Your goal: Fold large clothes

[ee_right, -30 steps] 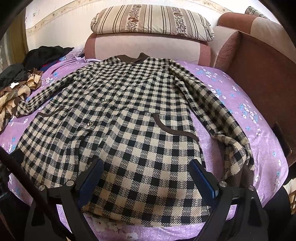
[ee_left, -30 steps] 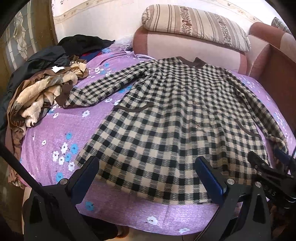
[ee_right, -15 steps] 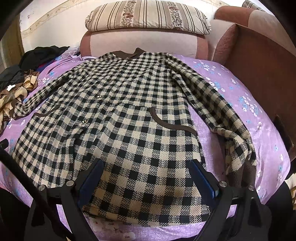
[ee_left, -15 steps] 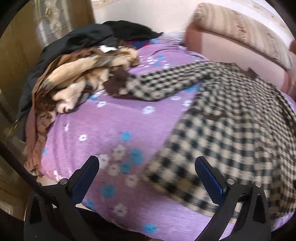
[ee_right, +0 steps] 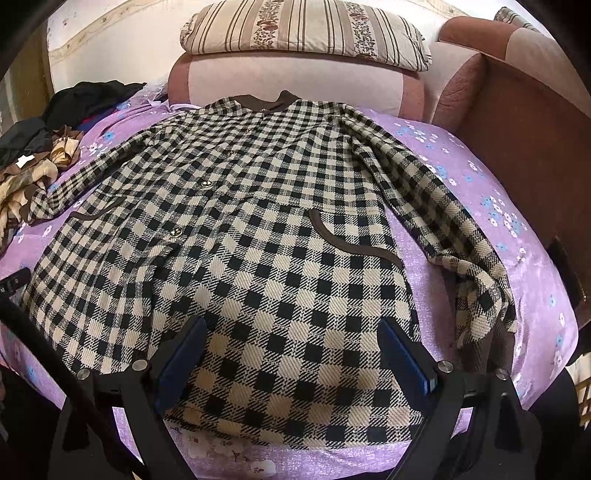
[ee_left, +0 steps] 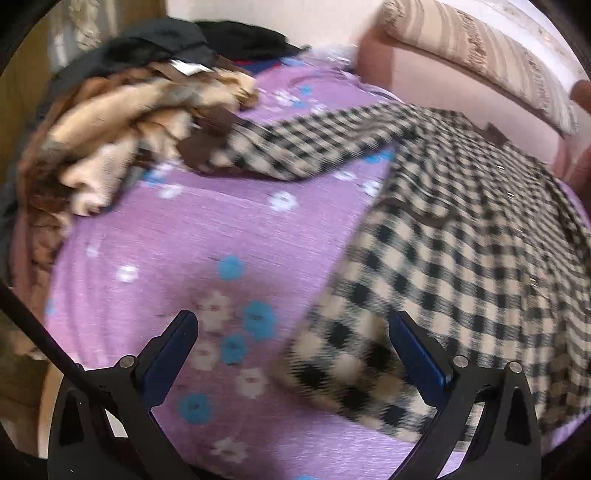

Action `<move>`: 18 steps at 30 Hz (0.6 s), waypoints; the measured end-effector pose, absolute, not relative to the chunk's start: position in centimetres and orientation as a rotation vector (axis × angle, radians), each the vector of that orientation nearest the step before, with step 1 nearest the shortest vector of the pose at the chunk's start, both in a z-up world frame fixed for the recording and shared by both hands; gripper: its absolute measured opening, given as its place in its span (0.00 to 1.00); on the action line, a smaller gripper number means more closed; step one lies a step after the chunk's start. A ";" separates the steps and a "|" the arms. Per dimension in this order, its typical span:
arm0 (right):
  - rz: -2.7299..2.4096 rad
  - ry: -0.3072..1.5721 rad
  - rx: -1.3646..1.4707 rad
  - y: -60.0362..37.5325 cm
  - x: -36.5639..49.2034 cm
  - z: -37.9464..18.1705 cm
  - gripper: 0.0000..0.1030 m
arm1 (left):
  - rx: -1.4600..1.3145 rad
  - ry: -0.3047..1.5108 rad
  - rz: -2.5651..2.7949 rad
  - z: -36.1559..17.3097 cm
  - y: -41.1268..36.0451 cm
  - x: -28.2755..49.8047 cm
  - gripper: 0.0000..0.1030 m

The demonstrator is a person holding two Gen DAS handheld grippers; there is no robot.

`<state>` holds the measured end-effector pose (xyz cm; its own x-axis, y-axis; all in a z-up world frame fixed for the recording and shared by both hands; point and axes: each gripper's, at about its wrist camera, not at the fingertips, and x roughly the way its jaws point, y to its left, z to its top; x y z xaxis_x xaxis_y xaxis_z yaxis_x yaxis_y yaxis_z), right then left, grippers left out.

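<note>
A large black-and-beige checked coat (ee_right: 266, 236) with a brown collar lies spread flat, front up, on a purple flowered bed cover (ee_right: 480, 177). It also shows blurred in the left wrist view (ee_left: 461, 266). Its left sleeve (ee_left: 314, 147) stretches toward a heap of clothes; its right sleeve (ee_right: 454, 236) runs down the right side. My left gripper (ee_left: 293, 347) is open and empty above the coat's lower left hem corner. My right gripper (ee_right: 291, 350) is open and empty above the coat's lower hem.
A heap of brown, beige and black clothes (ee_left: 122, 122) sits at the bed's left. A striped pillow (ee_right: 303, 33) lies on the pink headboard (ee_right: 288, 81). A brown sofa arm (ee_right: 524, 122) borders the right side. The bed's front edge is near the grippers.
My left gripper has swung left, from facing the whole coat to its lower left corner and the clothes heap. My right gripper has moved slightly closer to the coat's hem.
</note>
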<state>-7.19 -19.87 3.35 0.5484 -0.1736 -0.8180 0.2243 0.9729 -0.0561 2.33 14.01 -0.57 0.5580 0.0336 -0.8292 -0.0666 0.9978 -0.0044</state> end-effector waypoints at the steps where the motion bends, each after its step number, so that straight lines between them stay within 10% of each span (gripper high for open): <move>1: -0.235 0.964 0.057 -19.9 -7.2 3.3 0.93 | -0.060 0.997 0.018 -1.0 13.8 2.5 0.97; 4: -0.231 0.969 0.052 -19.7 -7.1 3.1 0.93 | -0.064 1.033 -0.052 -2.0 12.4 2.6 0.64; 5: -0.229 0.971 0.053 -19.7 -7.1 3.1 0.93 | -0.036 1.018 -0.051 -2.0 11.9 2.4 0.35; 7: -0.224 0.976 0.062 -19.9 -7.1 3.0 0.93 | -0.055 1.032 -0.107 -1.7 11.6 2.3 0.08; 18: -0.401 0.943 0.230 -29.7 -11.5 4.0 0.93 | -0.119 0.996 -0.104 2.2 13.4 -2.5 0.07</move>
<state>-11.55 -29.70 4.01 0.5216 -0.2319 -0.8211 0.4299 0.9027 0.0182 -2.52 13.37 2.17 0.5395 -0.1422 -0.8299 0.0331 0.9885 -0.1478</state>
